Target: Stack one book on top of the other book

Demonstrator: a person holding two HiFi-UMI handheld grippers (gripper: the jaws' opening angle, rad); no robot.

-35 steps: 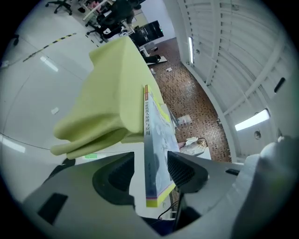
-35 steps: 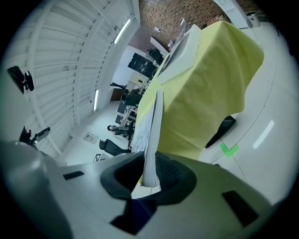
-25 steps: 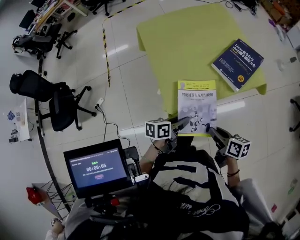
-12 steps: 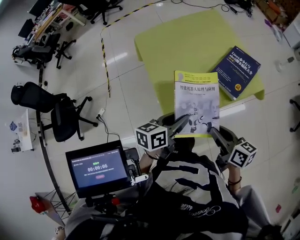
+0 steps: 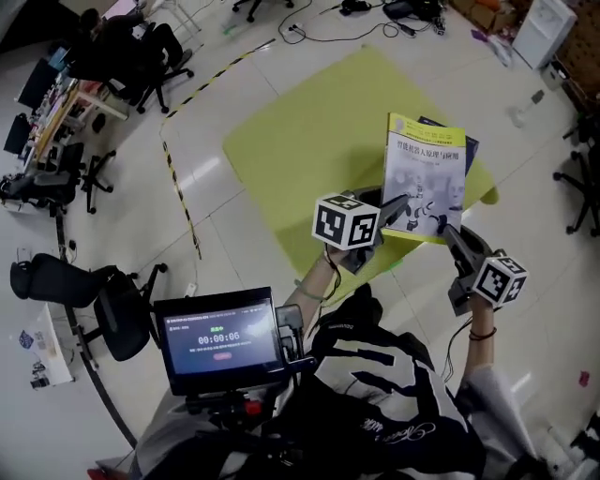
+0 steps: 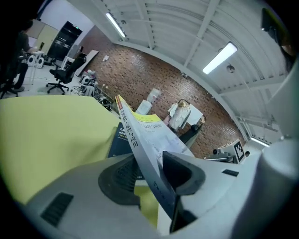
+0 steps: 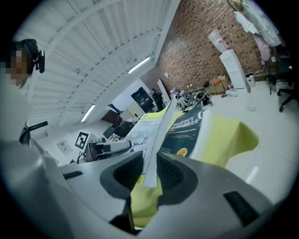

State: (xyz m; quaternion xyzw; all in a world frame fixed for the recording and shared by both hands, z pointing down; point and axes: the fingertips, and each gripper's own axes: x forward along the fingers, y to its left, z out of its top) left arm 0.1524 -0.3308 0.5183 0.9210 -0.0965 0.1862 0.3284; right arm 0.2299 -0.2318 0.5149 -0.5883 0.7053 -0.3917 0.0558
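A yellow-and-white book [image 5: 422, 173] hangs in the air, held by its near corners. My left gripper [image 5: 398, 208] is shut on its left corner, and the spine [image 6: 140, 144] runs between those jaws. My right gripper [image 5: 448, 234] is shut on the right corner, gripping the page edge [image 7: 156, 130]. A dark blue book [image 5: 461, 142] lies on the yellow-green table [image 5: 309, 131] and is mostly hidden under the held book. In the gripper views the blue book's cover [image 6: 119, 140] [image 7: 184, 130] shows just beneath the raised one.
A monitor with a timer [image 5: 220, 337] stands at my lower left. Office chairs [image 5: 84, 291] and desks line the left side. Black-and-yellow tape [image 5: 178, 178] runs across the tiled floor. A white box [image 5: 544, 23] sits at the far right.
Both grippers lifted the yellow-and-white book and carried it away from me to the right. It now covers most of the blue book.
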